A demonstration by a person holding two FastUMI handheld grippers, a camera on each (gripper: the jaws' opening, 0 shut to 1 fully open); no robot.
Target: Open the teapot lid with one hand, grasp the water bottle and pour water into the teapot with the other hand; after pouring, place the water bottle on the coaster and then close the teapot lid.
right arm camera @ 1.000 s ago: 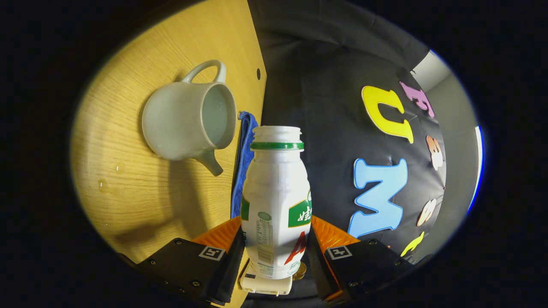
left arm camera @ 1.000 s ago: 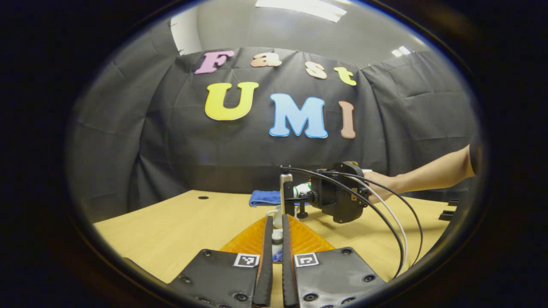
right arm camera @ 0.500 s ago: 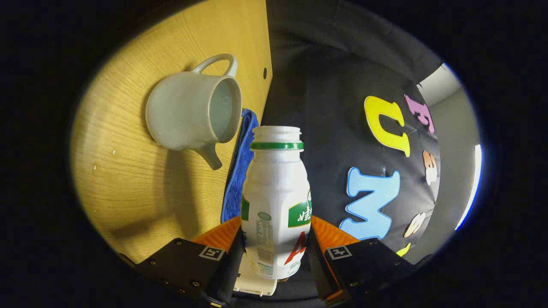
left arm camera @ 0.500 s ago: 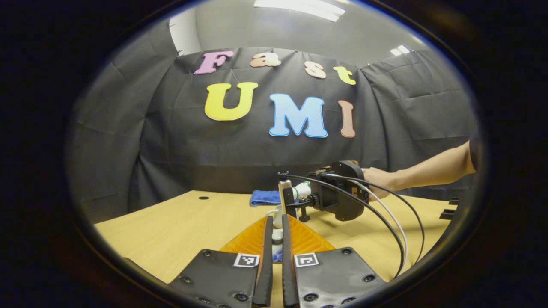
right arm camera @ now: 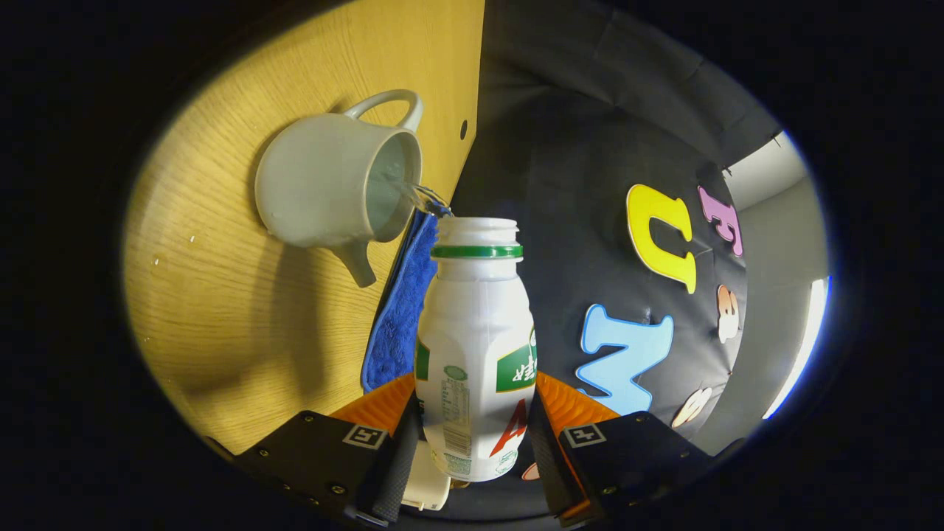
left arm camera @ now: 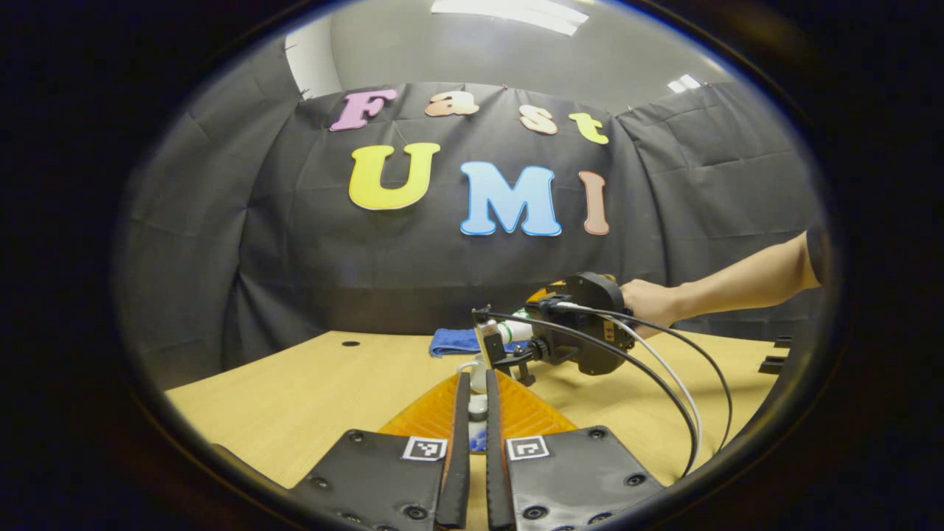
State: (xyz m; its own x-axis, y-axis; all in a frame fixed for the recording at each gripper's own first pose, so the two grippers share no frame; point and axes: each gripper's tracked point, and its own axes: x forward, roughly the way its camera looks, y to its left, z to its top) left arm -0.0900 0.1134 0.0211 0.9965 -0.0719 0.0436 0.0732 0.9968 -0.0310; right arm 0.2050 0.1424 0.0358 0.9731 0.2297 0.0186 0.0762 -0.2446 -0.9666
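My right gripper (right arm camera: 476, 402) is shut on a white water bottle (right arm camera: 476, 346) with a green neck ring and no cap. The bottle is tipped over, and a thin stream of water (right arm camera: 422, 199) runs from its mouth into the open white teapot (right arm camera: 332, 184) on the wooden table. In the left gripper view the tilted bottle (left arm camera: 515, 330) hangs just above the teapot (left arm camera: 472, 371). My left gripper (left arm camera: 476, 377) is held nearer than the pot, shut on the small white teapot lid (left arm camera: 478, 407). A blue cloth coaster (right arm camera: 402, 302) lies beside the teapot.
A hand and bare forearm (left arm camera: 708, 291) reach in from the right, with cables (left arm camera: 664, 369) trailing from that gripper. The blue cloth (left arm camera: 456, 341) sits near the table's far edge by the black wall. A few water drops (right arm camera: 156, 259) dot the table (left arm camera: 295, 391).
The right gripper has tipped the bottle further and brought its mouth to the teapot's rim; water now flows into the pot. The left gripper has stayed put with the lid.
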